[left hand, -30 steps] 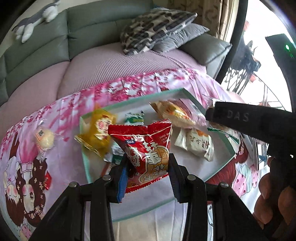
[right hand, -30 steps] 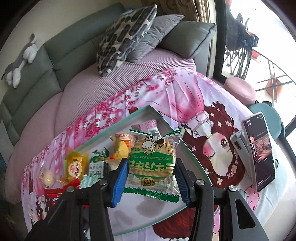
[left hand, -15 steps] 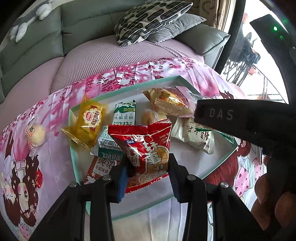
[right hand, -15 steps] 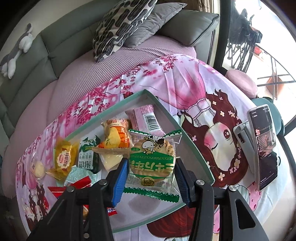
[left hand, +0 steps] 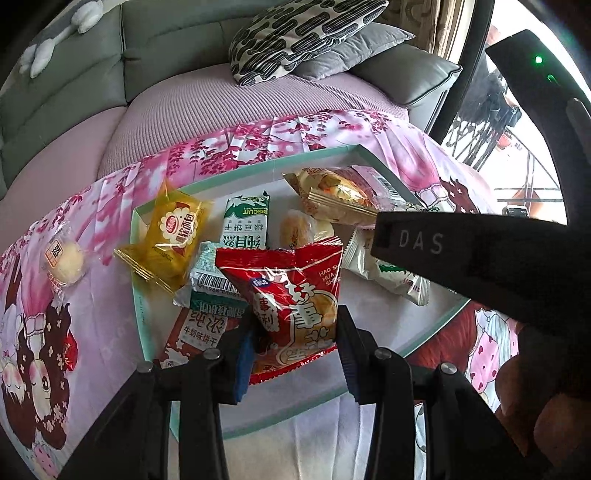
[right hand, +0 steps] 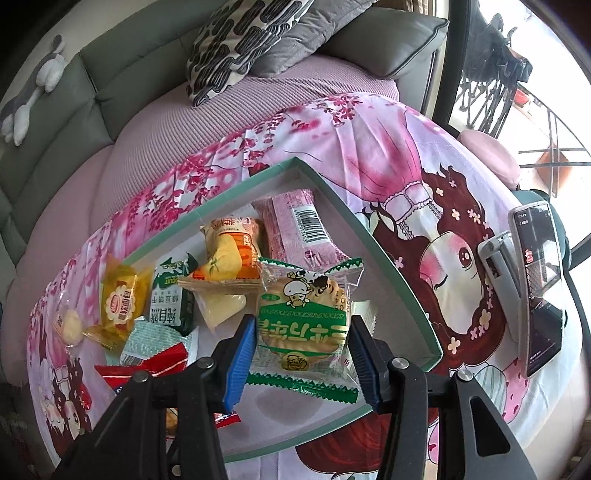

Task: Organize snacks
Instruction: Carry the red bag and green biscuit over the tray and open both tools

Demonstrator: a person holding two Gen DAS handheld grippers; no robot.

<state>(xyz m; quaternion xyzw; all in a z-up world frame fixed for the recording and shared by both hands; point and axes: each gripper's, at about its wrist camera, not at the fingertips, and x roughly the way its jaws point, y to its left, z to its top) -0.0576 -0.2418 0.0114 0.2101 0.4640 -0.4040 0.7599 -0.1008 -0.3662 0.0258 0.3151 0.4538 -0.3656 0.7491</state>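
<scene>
A green-rimmed white tray (left hand: 243, 169) (right hand: 391, 269) lies on a pink cartoon cloth and holds several snack packets. My left gripper (left hand: 295, 347) is shut on a red snack packet (left hand: 291, 295) and holds it above the tray's near part. My right gripper (right hand: 303, 354) is shut on a green-and-clear biscuit packet (right hand: 304, 321) over the tray's near right part. The right gripper's black body (left hand: 480, 258) crosses the left wrist view. A yellow packet (left hand: 170, 236) and a green biscuit packet (left hand: 245, 221) lie in the tray. A small round cake (left hand: 64, 258) lies on the cloth left of the tray.
A phone on a stand (right hand: 535, 284) sits on the cloth right of the tray. A sofa with patterned cushions (left hand: 303, 33) is behind. A plush toy (right hand: 33, 92) lies on the sofa back. A pink stool (right hand: 487, 151) stands at the right.
Both grippers, still holding their packets, have moved over the tray; more of the tray and its packets has come into view in both cameras.
</scene>
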